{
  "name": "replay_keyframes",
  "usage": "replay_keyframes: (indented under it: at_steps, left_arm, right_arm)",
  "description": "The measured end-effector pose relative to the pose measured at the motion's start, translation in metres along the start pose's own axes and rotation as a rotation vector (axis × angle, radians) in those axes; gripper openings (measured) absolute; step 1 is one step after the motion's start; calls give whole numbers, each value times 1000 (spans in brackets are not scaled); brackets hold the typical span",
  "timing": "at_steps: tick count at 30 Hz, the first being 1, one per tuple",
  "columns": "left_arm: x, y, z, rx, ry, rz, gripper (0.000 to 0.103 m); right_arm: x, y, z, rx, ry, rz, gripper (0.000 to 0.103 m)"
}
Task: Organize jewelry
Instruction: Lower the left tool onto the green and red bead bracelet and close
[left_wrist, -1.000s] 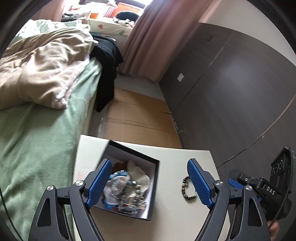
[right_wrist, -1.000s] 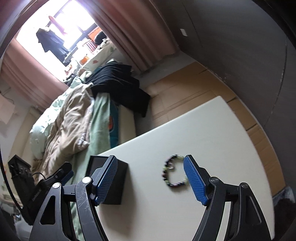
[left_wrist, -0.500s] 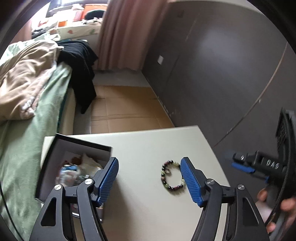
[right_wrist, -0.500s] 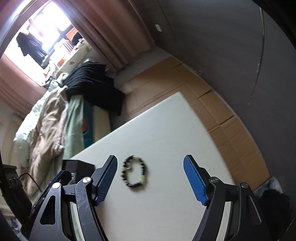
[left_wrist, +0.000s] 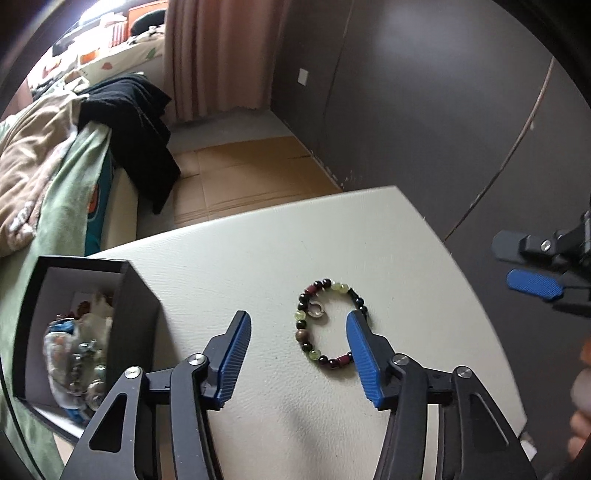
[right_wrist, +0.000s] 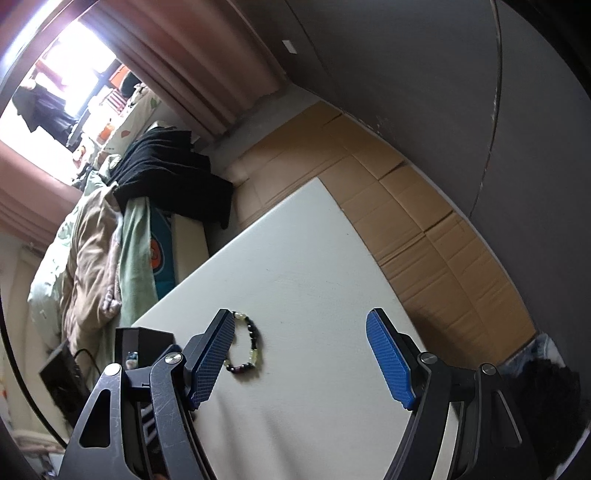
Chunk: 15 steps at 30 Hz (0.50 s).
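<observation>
A beaded bracelet (left_wrist: 328, 325) lies flat on the pale bench (left_wrist: 258, 251), just right of the open black box (left_wrist: 122, 314) of jewelry. The left claw (left_wrist: 295, 350) is closing around it, pads not yet pressing; the right claw (right_wrist: 301, 358) hangs released beyond the bracelet. Light, limp and rolling, the strand likely wants pinching across one beaded side.

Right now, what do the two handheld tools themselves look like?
Both match: the left tool and right tool have black, angular linkage arms with triangular cut-outs and silver pivot screws, ending in blue ribbed finger pads. The right tool's arms look scuffed. No sleeve shows.
</observation>
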<state>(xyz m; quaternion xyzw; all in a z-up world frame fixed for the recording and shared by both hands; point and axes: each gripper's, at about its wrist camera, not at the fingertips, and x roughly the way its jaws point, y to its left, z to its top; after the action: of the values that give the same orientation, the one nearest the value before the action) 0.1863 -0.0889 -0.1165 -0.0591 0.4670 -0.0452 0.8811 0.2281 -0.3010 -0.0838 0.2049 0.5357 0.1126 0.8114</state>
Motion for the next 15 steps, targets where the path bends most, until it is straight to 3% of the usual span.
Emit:
replay_keyframes:
  at_steps: [7, 9, 10, 15]
  left_arm:
    - [19, -3, -4, 6, 29, 22, 41]
    - [25, -3, -6, 8, 44, 15, 15]
    - [26, -3, -7, 7, 25, 26, 11]
    - [13, 0, -5, -17, -14, -36, 10]
  right_arm:
    - [1, -8, 1, 15, 10, -10, 74]
    - [1, -9, 1, 17, 15, -10, 74]
    - [2, -8, 1, 13, 17, -9, 74]
    - [14, 7, -4, -29, 57, 26, 74]
